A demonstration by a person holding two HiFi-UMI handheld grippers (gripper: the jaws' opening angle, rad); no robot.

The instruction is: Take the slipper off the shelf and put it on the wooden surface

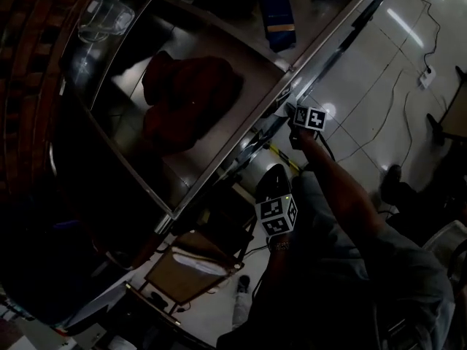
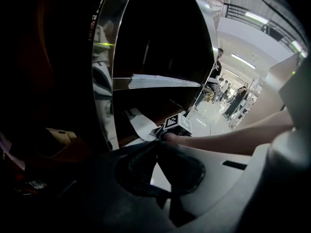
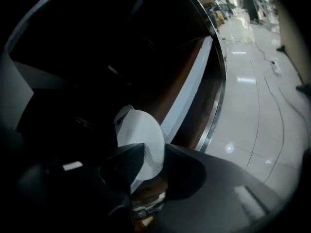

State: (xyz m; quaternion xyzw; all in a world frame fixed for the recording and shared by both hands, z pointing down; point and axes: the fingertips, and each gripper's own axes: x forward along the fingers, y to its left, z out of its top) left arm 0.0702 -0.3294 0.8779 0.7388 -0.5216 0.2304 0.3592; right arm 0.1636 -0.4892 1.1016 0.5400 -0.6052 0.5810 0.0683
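In the right gripper view a white slipper sits between my right gripper's dark jaws, which are shut on its near edge, at the mouth of the dark shelf. The head view shows that gripper at the metal shelf frame, just under the glossy brown top surface. My left gripper hangs lower, outside the shelf. Its fingers meet at the tips with nothing between them. It looks at the right gripper's marker cube and a forearm.
A dark red bundle lies on the brown top, with a clear plastic tub at its far left. A blue item sits beyond. Below on the floor are a cardboard box, a bottle and cables.
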